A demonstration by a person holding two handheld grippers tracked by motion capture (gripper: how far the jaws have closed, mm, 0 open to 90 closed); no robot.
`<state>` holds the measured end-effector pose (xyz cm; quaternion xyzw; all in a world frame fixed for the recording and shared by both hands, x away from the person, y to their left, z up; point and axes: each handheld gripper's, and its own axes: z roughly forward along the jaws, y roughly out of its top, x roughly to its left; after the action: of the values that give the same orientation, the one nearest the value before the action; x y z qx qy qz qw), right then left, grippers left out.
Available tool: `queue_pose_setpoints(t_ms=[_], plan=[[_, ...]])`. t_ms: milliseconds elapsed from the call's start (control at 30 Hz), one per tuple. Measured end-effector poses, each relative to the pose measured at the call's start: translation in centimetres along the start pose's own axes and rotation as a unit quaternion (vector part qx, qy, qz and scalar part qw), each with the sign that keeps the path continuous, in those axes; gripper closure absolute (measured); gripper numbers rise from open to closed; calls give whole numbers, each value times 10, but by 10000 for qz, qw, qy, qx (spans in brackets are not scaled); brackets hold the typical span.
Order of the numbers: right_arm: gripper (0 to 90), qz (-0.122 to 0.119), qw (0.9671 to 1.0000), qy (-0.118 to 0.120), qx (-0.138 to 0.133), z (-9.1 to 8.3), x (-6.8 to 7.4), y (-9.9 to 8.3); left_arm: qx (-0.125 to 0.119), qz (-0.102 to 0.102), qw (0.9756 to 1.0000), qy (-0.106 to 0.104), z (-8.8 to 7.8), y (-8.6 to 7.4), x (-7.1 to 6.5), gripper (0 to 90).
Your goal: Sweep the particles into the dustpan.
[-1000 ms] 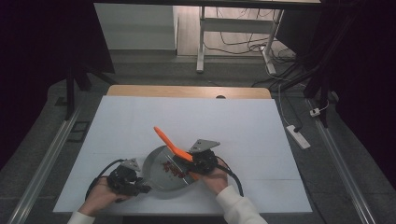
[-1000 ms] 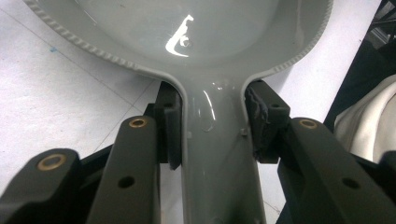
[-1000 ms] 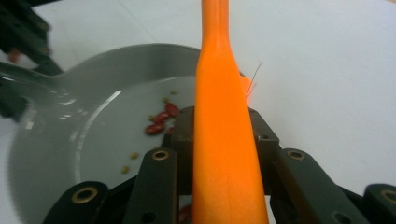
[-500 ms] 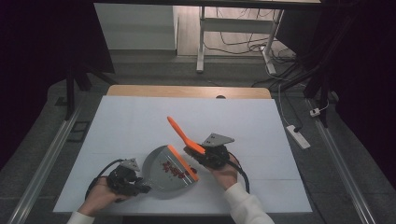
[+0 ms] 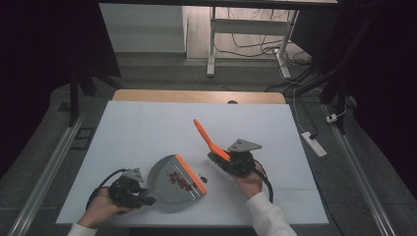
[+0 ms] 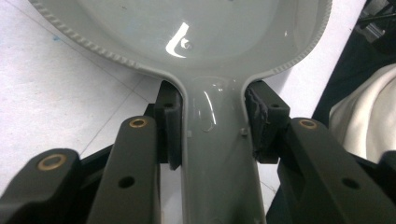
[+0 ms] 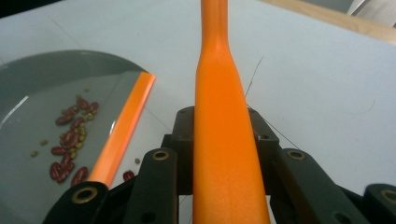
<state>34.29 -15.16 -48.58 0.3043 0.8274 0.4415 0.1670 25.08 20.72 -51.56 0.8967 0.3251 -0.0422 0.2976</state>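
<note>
With the left gripper (image 5: 129,191) clamped on the grey dustpan (image 5: 172,183) handle at 7 o'clock on the table (image 5: 123,123), hold its orange lip flat while the right gripper (image 5: 235,160), clamped on the orange brush (image 5: 209,139) at 5 o'clock, sweeps the stray beans (image 5: 203,179) toward 9 o'clock.

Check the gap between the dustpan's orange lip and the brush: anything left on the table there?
Yes. In the high view, a few dark beans lie on the white table between the dustpan lip and the brush; the right gripper view shows them too.
</note>
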Motion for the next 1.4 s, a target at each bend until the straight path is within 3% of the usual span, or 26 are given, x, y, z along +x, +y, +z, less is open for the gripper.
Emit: queue_pose_setpoints(t_ms=[333, 600, 833, 1000, 1067, 1167, 1300, 1400], plan=[[694, -162, 9993, 54, 339, 6, 11, -14, 74, 118, 9999, -73, 2, 2, -4, 617], [693, -233, 9988, 242, 352, 9, 27, -18, 70, 117, 9999, -77, 4, 2, -5, 617], [693, -318, 9986, 287, 314, 12, 38, -17, 65, 116, 9999, -94, 4, 3, -5, 617], [693, -327, 9983, 403, 273, 14, 45, -16, 66, 119, 9999, -97, 5, 3, -5, 617], [694, -322, 9976, 559, 248, 15, 50, -15, 71, 122, 9999, -96, 5, 3, -5, 616], [693, -484, 9967, 604, 232, 17, 60, -12, 82, 132, 9998, -95, 5, 3, -5, 617], [695, -468, 9951, 876, 9, 13, 64, -7, 73, 131, 9998, -99, 5, 3, -5, 616], [695, -524, 9956, 770, -139, 7, 62, -3, 69, 127, 9998, -102, 5, 3, -5, 616]])
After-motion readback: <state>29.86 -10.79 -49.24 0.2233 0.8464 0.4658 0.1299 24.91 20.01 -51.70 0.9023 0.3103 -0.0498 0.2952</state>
